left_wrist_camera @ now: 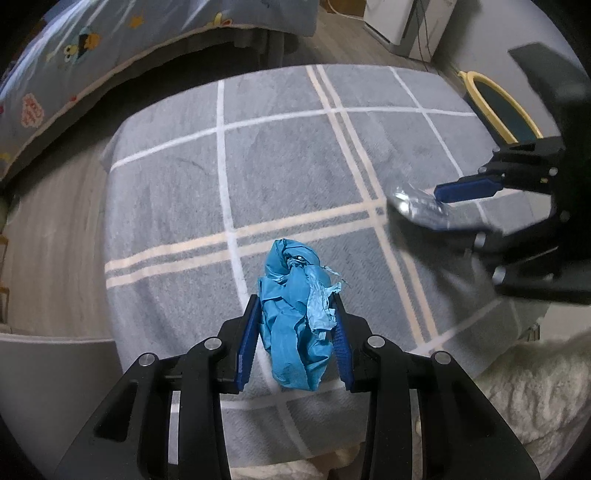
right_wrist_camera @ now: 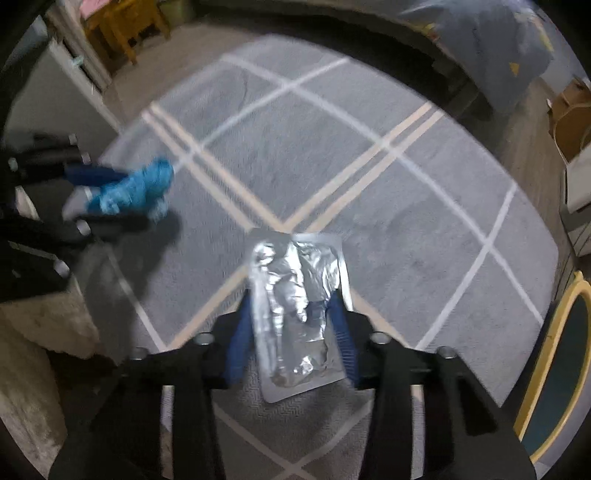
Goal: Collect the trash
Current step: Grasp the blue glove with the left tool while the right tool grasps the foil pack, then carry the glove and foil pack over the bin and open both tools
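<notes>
My left gripper (left_wrist_camera: 295,314) is shut on a crumpled blue wrapper (left_wrist_camera: 295,317) and holds it above the grey plaid rug (left_wrist_camera: 280,155). It also shows in the right wrist view (right_wrist_camera: 122,192), with the blue wrapper (right_wrist_camera: 136,188) in it. My right gripper (right_wrist_camera: 291,314) is shut on a flat silver foil packet (right_wrist_camera: 295,310), held above the rug (right_wrist_camera: 332,158). In the left wrist view the right gripper (left_wrist_camera: 443,199) is at the right with the foil packet (left_wrist_camera: 417,206). A dark bin with a yellow rim (left_wrist_camera: 498,107) stands beyond it, and shows at the lower right of the right wrist view (right_wrist_camera: 554,362).
A bed with a patterned grey cover (left_wrist_camera: 74,55) lies at the far left. A white appliance (left_wrist_camera: 402,18) stands at the back. A fluffy white mat (left_wrist_camera: 524,387) lies near right. A yellow wooden stool (right_wrist_camera: 125,26) and a cardboard box (right_wrist_camera: 572,118) stand beyond the rug.
</notes>
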Tool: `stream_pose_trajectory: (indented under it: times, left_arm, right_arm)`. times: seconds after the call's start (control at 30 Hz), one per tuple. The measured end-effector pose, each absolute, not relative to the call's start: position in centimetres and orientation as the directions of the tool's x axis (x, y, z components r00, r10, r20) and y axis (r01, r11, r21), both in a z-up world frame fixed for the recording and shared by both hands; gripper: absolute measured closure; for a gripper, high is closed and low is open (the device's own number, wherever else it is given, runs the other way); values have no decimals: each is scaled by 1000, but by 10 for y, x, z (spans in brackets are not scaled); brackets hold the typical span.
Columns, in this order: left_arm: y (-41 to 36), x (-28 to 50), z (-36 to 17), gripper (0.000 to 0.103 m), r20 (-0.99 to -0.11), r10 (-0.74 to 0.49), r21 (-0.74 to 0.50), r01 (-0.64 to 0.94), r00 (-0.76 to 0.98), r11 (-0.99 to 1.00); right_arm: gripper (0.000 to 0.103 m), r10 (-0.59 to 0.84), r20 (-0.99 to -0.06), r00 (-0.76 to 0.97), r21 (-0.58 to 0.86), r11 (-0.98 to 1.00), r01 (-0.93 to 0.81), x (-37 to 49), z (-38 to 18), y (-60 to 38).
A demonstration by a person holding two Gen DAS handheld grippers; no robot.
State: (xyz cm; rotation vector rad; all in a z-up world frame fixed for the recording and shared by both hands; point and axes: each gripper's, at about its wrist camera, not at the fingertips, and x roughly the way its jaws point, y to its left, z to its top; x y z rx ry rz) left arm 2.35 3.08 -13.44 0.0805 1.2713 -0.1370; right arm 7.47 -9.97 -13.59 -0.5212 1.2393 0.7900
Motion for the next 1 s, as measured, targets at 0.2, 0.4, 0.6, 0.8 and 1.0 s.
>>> stream_pose_trajectory:
  times: [0.2,0.4,0.6,0.8,1.0]
  left_arm:
    - [21,25,-132,65,-956,-41,8,163,292,987]
    - [13,24,-130,65,-954,-33,23,184,298,983]
    - [12,25,-131,65,-955,-31,26,187,296,982]
    - [11,25,-132,65,-955,-34,22,187,294,982]
    - [-7,39,-110,65,-934,-67,10,214,350,977]
  right_arm:
    - [81,219,-960,172,23,677,-736,83,-125,-120]
    - [92,206,-946,248,-7,755,-656,106,-110,-155]
    - [92,256,-945,205,87,799,-595,119,-111,-179]
    - [91,225,-957,183,67,785,-616,114,-119,-169]
    - [92,251,-941,225,83,819,-568,121,-95,-184]
